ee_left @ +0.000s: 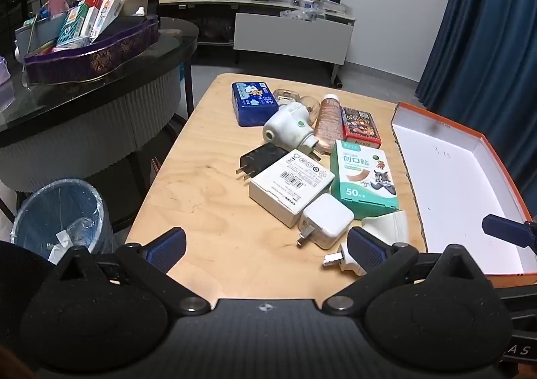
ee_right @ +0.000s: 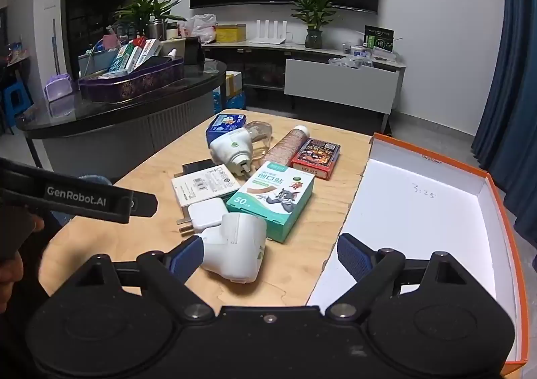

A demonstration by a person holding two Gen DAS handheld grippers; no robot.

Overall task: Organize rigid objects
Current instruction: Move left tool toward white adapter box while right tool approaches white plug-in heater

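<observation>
A heap of small items lies on the wooden table [ee_left: 201,177]: a blue tin [ee_left: 253,107], a white plug-in device [ee_left: 292,129], a bottle [ee_left: 329,122], a red card box [ee_left: 360,127], a black charger [ee_left: 260,161], a white carton [ee_left: 290,186], a green plaster box [ee_left: 364,177] and a white charger cube [ee_left: 325,221]. My left gripper [ee_left: 266,248] is open just short of the cube, nothing between its fingers. My right gripper [ee_right: 270,256] is open, and a second white plug-in device [ee_right: 235,246] lies between its fingers, against the left one. An orange box [ee_right: 419,228] with a bare white inside sits to the right.
A blue bin [ee_left: 60,214] stands on the floor left of the table. Behind it is a dark round counter [ee_left: 84,104] bearing a purple tray [ee_left: 90,57] full of cartons. A TV cabinet [ee_left: 292,37] lines the far wall, and a blue curtain [ee_left: 486,43] hangs at the right.
</observation>
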